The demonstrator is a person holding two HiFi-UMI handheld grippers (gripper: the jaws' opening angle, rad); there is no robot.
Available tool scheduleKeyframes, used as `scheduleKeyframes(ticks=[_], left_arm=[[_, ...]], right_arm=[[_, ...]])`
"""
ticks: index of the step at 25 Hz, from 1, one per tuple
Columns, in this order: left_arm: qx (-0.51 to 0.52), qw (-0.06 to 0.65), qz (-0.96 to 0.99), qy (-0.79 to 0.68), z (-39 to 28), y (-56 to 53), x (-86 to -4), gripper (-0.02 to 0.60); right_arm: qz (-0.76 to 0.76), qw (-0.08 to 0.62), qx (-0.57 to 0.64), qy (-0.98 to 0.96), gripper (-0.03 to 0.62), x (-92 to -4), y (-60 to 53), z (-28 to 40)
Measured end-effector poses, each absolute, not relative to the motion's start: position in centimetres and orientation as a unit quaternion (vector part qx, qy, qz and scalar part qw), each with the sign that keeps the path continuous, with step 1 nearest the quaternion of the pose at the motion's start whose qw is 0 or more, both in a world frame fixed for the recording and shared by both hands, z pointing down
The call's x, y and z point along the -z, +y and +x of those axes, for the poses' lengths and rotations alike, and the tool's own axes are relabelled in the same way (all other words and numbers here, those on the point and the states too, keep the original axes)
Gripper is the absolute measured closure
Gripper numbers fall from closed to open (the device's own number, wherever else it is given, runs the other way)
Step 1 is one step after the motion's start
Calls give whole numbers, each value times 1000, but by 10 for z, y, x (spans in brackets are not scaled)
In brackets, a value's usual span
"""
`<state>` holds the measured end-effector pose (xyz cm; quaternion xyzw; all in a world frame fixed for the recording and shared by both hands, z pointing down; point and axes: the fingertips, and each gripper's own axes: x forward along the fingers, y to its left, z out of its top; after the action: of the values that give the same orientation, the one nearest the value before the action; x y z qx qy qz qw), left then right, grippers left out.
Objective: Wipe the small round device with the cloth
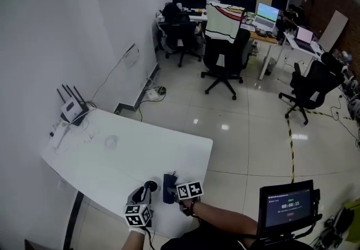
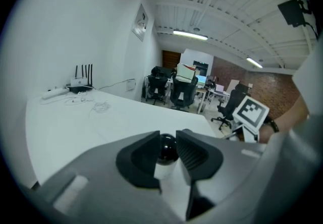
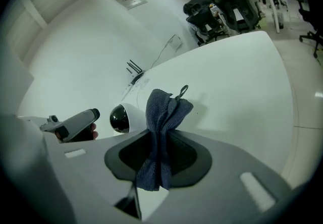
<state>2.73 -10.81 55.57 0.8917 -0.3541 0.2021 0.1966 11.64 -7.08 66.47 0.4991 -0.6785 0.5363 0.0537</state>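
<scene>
The small round device (image 2: 166,150) is white with a glossy black dome. It stands near the front edge of the white table (image 1: 169,147). My left gripper (image 2: 166,143) has its two dark pads pressed on either side of the dome. In the head view the device (image 1: 152,185) shows as a dark spot at that gripper's tips. My right gripper (image 3: 161,142) is shut on a dark blue cloth (image 3: 164,112), which stands up bunched from the jaws. The device (image 3: 125,117) lies just left of the cloth and a little apart from it. The left gripper's finger (image 3: 75,122) flanks it.
A router with antennas (image 1: 72,109) and loose white cables (image 1: 109,142) lie at the table's far left by the wall. Office chairs (image 1: 225,57) and desks fill the room beyond. A screen on a stand (image 1: 288,205) is at my right.
</scene>
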Motion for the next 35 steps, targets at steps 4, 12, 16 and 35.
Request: scheduleKeyframes(ticks=[4, 12, 16, 35], left_arm=[[-201, 196, 888, -365, 16, -111, -559, 483], [-152, 206, 882, -394, 42, -105, -535, 483], [-144, 227, 874, -405, 16, -124, -544, 483], [-155, 268, 872, -378, 29, -107, -569, 483]], right_arm=[[492, 53, -529, -690, 490, -655, -74, 110], [494, 76, -338, -798, 490, -523, -92, 142], [499, 95, -258, -822, 490, -500, -120, 103], [475, 38, -477, -739, 490, -613, -103, 114]])
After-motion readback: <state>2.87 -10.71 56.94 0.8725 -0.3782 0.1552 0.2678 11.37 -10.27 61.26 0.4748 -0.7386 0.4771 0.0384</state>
